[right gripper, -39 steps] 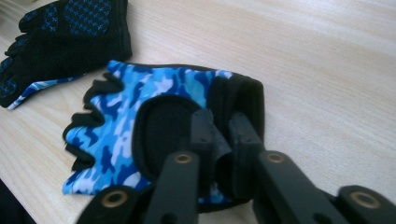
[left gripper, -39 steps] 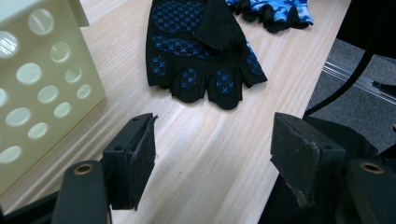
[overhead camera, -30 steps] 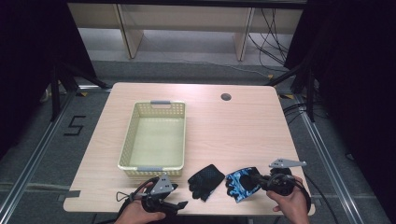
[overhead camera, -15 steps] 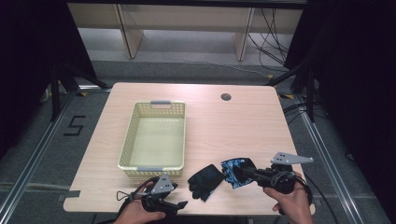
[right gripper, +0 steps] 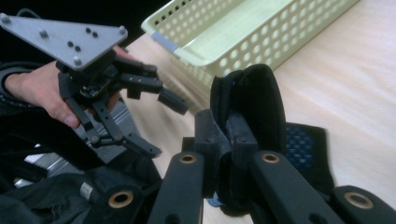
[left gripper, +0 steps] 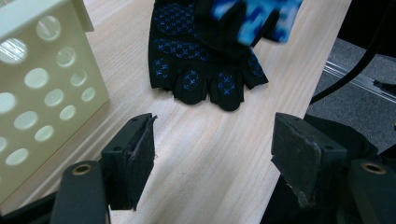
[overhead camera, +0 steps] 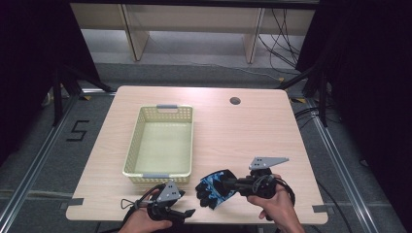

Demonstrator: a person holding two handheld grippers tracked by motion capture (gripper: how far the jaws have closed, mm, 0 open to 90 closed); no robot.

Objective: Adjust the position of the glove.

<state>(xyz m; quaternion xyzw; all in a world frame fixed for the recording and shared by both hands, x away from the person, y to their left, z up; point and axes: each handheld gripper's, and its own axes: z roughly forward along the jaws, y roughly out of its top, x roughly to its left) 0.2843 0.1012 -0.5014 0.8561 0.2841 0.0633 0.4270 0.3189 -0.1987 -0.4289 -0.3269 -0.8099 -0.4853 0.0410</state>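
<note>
A blue-patterned glove [overhead camera: 216, 180] hangs from my right gripper [overhead camera: 229, 185], which is shut on its black fabric [right gripper: 245, 107] just above the table's front edge. Under it lies a black glove [overhead camera: 205, 196] with blue grip dots [left gripper: 201, 70], flat on the wood; in the right gripper view it [right gripper: 303, 149] shows beyond the jaws. My left gripper [overhead camera: 187, 207] rests low at the front edge, left of the gloves. It is open, its jaws [left gripper: 212, 149] wide apart with bare table between them, and it points at the black glove.
A pale yellow perforated basket [overhead camera: 132, 145] stands empty at the table's centre-left, its corner [left gripper: 42, 84] close to the left gripper. A round cable hole [overhead camera: 235, 101] sits at the back. The front table edge runs just under both hands.
My right gripper has carried the blue glove up and to the left, from beside the black glove to over it. The left gripper has stayed put.
</note>
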